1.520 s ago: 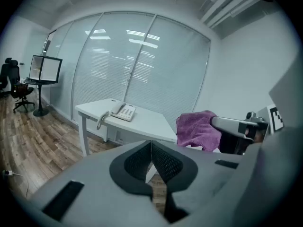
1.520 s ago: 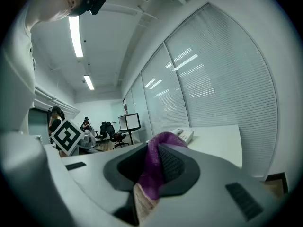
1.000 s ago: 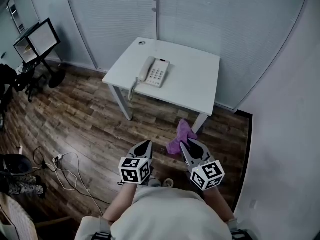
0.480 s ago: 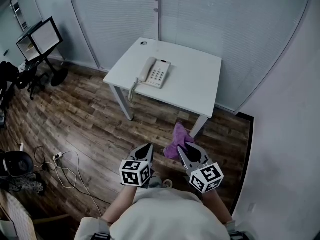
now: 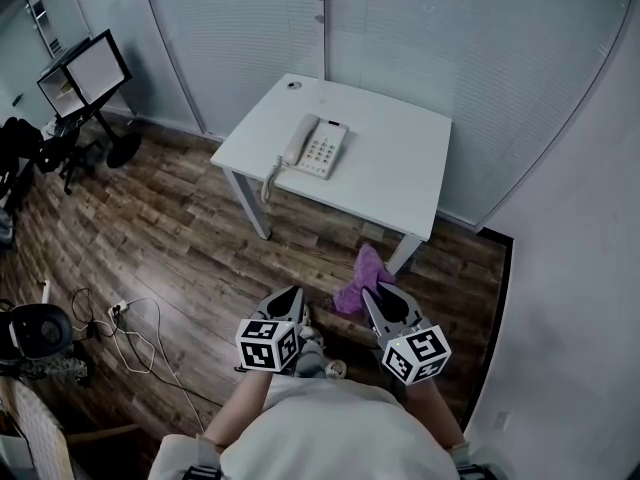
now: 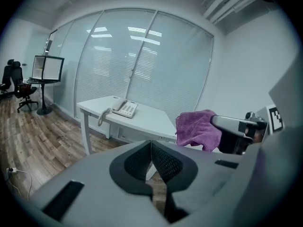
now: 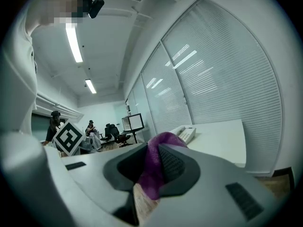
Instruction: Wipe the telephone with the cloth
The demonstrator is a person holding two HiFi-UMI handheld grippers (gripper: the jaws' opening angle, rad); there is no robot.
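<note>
Grippers sit side by side close in front of the person's torso (image 5: 330, 433), both angled forward over the wooden floor (image 5: 170, 238) toward the white table (image 5: 400, 183) farther off. Left gripper (image 5: 291, 295) has its jaws pressed together with nothing between them, while the right gripper (image 5: 373, 296) is clamped on a purple cloth (image 5: 362, 274) that bunches up beyond its tips. Far ahead, the telephone (image 5: 318, 148) lies on the left half of the tabletop, its handset (image 5: 297, 139) on the cradle and its coiled cord (image 5: 267, 178) hanging over the near-left edge, well apart from both grippers.
</note>
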